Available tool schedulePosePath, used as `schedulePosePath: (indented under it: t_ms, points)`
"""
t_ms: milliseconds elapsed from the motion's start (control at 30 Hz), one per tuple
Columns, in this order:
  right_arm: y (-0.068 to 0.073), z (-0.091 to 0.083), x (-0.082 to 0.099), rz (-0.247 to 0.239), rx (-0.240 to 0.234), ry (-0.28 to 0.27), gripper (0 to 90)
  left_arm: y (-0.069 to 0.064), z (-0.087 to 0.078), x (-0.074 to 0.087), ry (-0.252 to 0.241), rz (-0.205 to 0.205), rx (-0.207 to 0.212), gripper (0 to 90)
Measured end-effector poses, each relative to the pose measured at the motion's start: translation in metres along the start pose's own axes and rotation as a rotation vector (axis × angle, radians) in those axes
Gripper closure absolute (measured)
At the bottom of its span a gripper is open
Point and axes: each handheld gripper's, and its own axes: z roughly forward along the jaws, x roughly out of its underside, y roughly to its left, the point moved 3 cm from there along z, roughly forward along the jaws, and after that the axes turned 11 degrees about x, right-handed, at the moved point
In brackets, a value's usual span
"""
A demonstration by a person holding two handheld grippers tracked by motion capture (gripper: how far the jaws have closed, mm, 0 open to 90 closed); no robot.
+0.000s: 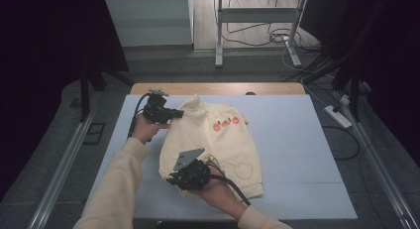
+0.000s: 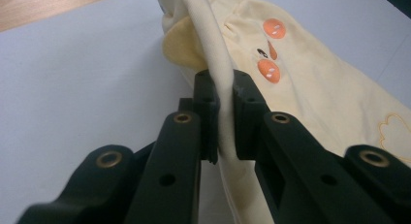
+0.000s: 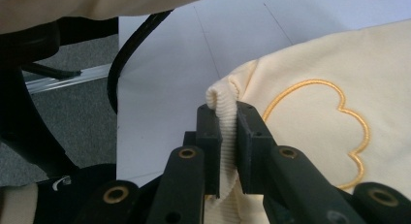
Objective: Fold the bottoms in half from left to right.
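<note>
A pale yellow sweater (image 1: 218,140) with orange patches on the chest and stitched heart outlines lies on the light blue mat (image 1: 297,140). My left gripper (image 1: 174,113) sits at the sweater's upper left and is shut on a fold of its fabric (image 2: 220,103), near the orange patches (image 2: 269,69). My right gripper (image 1: 173,179) rests at the sweater's lower left corner. It is shut on the ribbed hem (image 3: 227,136), beside a stitched heart outline (image 3: 334,132).
The mat covers a wooden table (image 1: 218,87) whose far edge shows behind it. Metal rails (image 1: 59,169) run along both sides. A white frame's legs and cables (image 1: 277,38) stand on the floor beyond the table, with a power strip (image 1: 338,116) at the right.
</note>
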Motion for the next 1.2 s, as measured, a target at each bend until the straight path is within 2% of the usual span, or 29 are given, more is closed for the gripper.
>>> schedulePosePath:
  t_ms: [67,300,600,933,1000,1200]
  points:
    - [0.002,0.003,-0.003,-0.009,-0.002,0.005,81.2,-0.001,-0.005,-0.001,-0.009,0.002,-0.001,82.6]
    - [0.011,0.006,-0.029,-0.038,-0.009,-0.038,81.3,0.001,-0.026,-0.001,-0.023,-0.006,-0.018,82.6]
    - [0.012,0.010,-0.023,-0.028,-0.012,-0.027,81.5,0.002,-0.023,0.001,-0.015,-0.008,-0.020,82.6]
    - [0.015,0.002,-0.038,-0.041,-0.016,-0.072,81.7,-0.002,-0.041,-0.003,-0.029,0.000,-0.035,82.6]
    - [0.016,0.002,-0.036,-0.047,-0.012,-0.066,81.7,-0.002,-0.039,-0.003,-0.026,-0.001,-0.034,82.6]
    - [0.010,-0.001,-0.025,-0.026,-0.007,-0.054,81.9,-0.003,-0.027,-0.004,-0.021,-0.002,-0.024,82.5]
